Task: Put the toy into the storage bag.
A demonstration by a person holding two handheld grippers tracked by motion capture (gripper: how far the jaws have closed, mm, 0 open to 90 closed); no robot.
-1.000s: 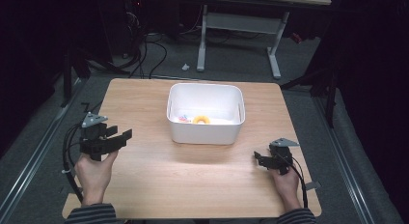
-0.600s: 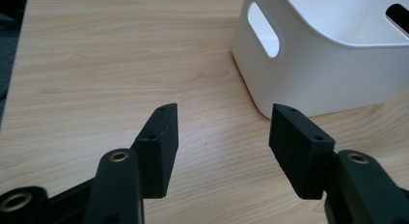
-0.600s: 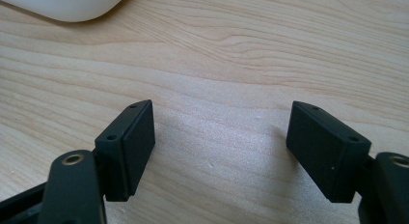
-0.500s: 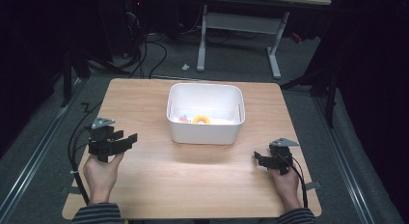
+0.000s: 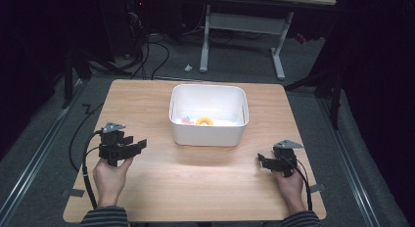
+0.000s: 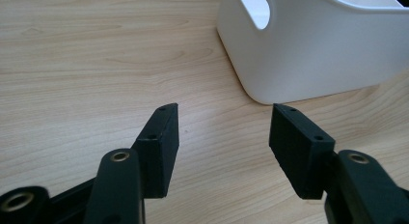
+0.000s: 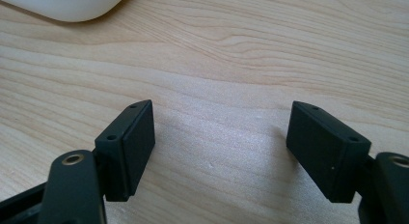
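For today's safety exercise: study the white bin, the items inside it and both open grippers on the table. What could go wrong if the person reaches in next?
1. The white bin has tall walls; a gripper going in could knock its rim and slide it across the table.
2. The yellow ring lies close to small pink items, so the left gripper might catch the wrong thing.
3. The right gripper trails a cable near the table edge, which may snag.

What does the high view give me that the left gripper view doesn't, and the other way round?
High view alone: the bin's inside, with a yellow ring and a small pink item, plus the right gripper and both hands. Left gripper view alone: a close look at the left gripper, jaws apart with bare wood between them, and the handle cutout in the bin wall. Shared: the white bin and the wooden table.
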